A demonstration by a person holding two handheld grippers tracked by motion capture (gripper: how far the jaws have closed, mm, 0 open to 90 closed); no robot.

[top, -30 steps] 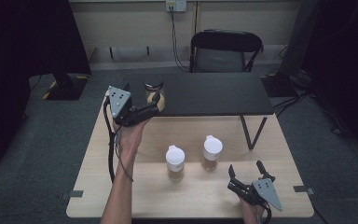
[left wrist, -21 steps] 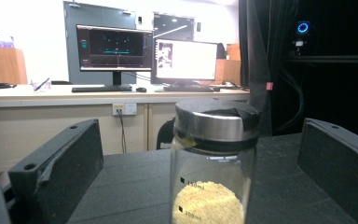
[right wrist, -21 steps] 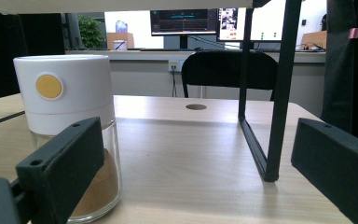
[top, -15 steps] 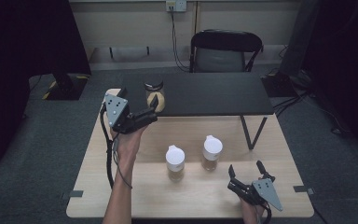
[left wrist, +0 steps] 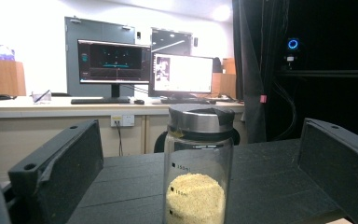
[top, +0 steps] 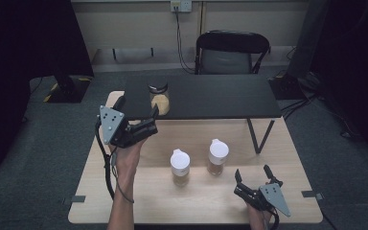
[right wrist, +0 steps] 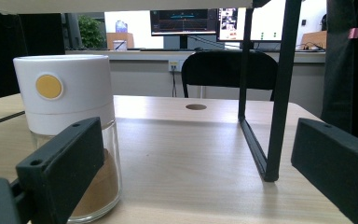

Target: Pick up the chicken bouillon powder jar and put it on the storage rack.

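I centre my wide-open, empty left tongs (top: 146, 125) on the glass jar (left wrist: 196, 163), seemingly just short; right tongs (top: 255, 182) idle, open.

A pale wooden table (top: 139, 211) carries everything. Standing on its far half is a low black shelf (top: 211, 96) on thin black legs, one leg (right wrist: 279, 93) planted on the wood just ahead of the right tongs (top: 255, 181), between their jaws in the right gripper view. On the shelf's left end stands a glass jar (left wrist: 196, 168) with a metal lid and pale grains at its bottom, straight ahead of the left tongs (top: 139, 125), between their jaws. On the bare wood stand two white-capped jars: one (top: 180, 166) between the two tongs, the other (top: 218, 156) just beyond the right tongs, to their left.
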